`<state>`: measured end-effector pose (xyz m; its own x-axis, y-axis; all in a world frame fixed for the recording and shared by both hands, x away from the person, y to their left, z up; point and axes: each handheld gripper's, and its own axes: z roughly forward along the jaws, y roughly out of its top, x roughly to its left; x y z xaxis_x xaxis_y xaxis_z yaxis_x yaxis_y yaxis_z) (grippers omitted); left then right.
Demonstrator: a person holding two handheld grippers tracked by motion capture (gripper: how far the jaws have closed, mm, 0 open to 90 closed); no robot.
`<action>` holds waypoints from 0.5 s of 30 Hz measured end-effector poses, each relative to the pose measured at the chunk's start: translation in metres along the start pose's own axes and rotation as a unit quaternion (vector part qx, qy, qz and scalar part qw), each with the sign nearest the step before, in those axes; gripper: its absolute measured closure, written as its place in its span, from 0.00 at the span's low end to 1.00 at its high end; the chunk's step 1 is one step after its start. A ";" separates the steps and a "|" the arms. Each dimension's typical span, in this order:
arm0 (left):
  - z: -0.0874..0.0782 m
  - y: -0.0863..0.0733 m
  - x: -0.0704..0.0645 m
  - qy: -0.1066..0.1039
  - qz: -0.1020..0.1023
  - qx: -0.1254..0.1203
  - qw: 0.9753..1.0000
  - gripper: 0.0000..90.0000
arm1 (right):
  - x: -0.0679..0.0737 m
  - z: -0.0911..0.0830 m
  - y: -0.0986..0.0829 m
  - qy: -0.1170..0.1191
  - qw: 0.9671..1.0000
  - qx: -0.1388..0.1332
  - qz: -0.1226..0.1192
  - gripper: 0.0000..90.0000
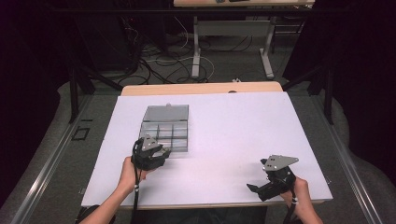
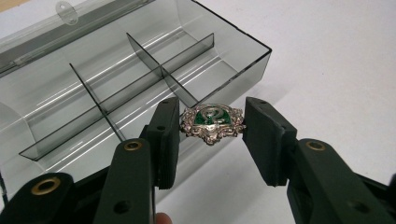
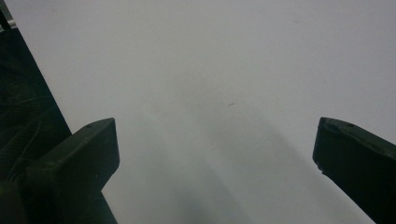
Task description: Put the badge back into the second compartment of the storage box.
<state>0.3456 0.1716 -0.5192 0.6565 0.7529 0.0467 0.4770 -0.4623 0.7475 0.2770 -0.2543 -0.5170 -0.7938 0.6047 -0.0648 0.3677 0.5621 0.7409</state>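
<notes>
A smoky clear plastic organizer box (image 1: 164,128) lies open on the white table sheet, lid folded back, thin dividers splitting it into several compartments (image 2: 140,79). My left gripper (image 2: 212,125) is shut on a small ornate silver brooch with a green enamel centre (image 2: 213,122), held just above the box's near edge. In the high view my left gripper (image 1: 154,154) sits at the box's near left corner. My right gripper (image 1: 261,186) rests low near the table's front right, jaws wide open over bare sheet (image 3: 215,140), holding nothing.
The white sheet (image 1: 233,135) covers the wooden table. The table's front edge runs just below both hands. Beyond the far edge are cables on the floor and another table's legs (image 1: 196,51). A dark strip of the table's edge shows at left in the right gripper view.
</notes>
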 end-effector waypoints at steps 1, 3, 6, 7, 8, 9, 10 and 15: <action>-0.001 0.000 0.001 0.001 0.000 0.003 1.000 0.64 | 0.001 0.000 0.000 0.000 1.000 0.001 0.004 0.00; -0.002 0.001 0.003 0.002 0.001 -0.002 1.000 0.64 | 0.001 0.000 0.000 0.000 1.000 0.000 0.004 0.00; -0.003 0.002 0.007 0.005 -0.005 -0.003 1.000 0.64 | 0.001 0.000 0.000 -0.001 1.000 0.000 0.004 0.00; -0.003 0.002 0.007 0.005 -0.005 -0.003 1.000 0.64 | 0.001 0.000 0.000 -0.001 1.000 0.000 0.004 0.00; -0.003 0.002 0.008 0.009 -0.008 -0.007 1.000 0.64 | 0.001 0.000 0.000 0.000 1.000 0.000 0.005 0.00; -0.004 0.003 0.009 0.008 -0.007 -0.005 1.000 0.64 | 0.001 0.000 0.000 0.000 1.000 0.000 0.005 0.00; -0.004 0.003 0.011 0.010 -0.008 -0.005 1.000 0.64 | 0.001 0.000 0.000 -0.002 1.000 -0.001 0.004 0.00; -0.006 0.004 0.014 0.015 -0.014 -0.005 1.000 0.64 | 0.001 0.000 0.000 -0.002 1.000 -0.001 0.004 0.00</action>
<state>0.3535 0.1833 -0.5116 0.6260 0.7785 0.0456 0.4881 -0.4367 0.7557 0.2766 -0.2540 -0.5173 -0.7886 0.6119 -0.0610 0.3742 0.5561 0.7421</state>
